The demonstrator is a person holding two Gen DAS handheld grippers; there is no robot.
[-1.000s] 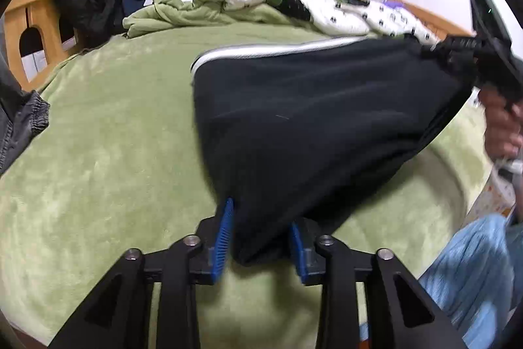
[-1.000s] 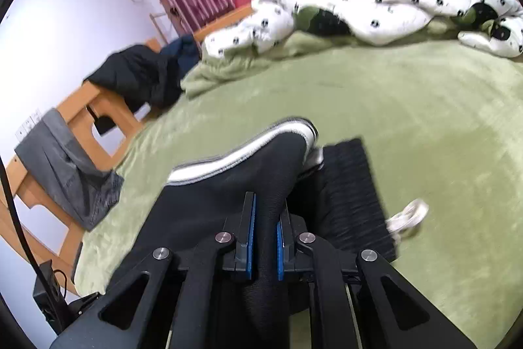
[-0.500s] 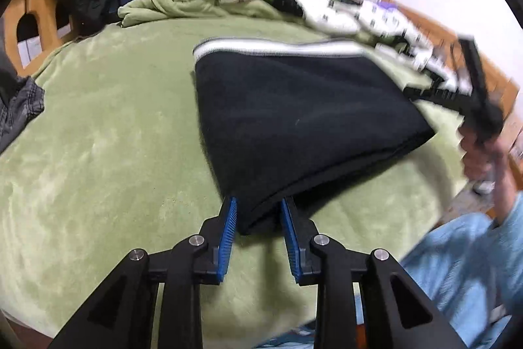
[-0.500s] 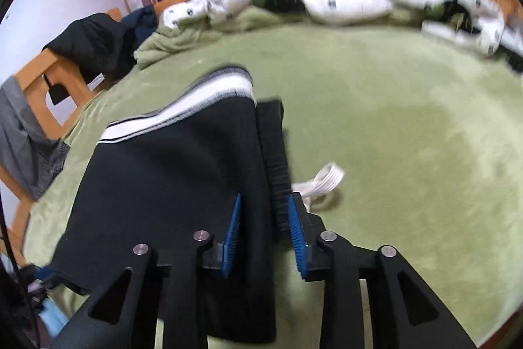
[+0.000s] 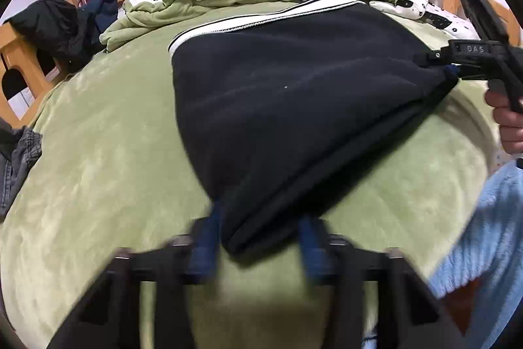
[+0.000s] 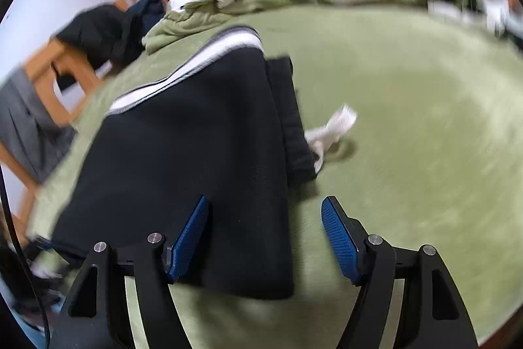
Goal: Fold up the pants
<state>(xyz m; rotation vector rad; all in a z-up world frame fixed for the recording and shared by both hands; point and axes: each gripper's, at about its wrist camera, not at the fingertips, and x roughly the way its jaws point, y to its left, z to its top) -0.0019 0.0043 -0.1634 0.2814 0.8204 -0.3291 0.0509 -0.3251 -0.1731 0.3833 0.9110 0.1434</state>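
the black pants [image 5: 294, 107] lie on the green blanket [image 5: 98, 169] of the bed, already doubled over into a short, thick stack with the white-striped cuff [image 5: 255, 18] along the far edge. in the right wrist view the ribbed waistband [image 6: 287, 107] and a white drawstring [image 6: 330, 130] poke out beside the top layer, so the fold looks laid down but not neatly squared. by my reading most of the folding is done; what seems left is letting go, smoothing, and maybe one more fold to make it compact.

the left gripper [image 5: 258, 237] is blurred; its blue pads sit either side of the near corner of the pants and its jaws are closing, though i cannot tell whether they are pressing the cloth. the right gripper [image 6: 264, 237] has its jaws opening: the pads stand well apart, and the edge of the pants lies loose between them, only just beside the left pad.

a second ago the right gripper was pinched tight on a raised bunch of the fabric, holding it off the bed. now that side has dropped flat onto the blanket and been released. the left side has also sunk lower, with the stack resting rather than hanging.
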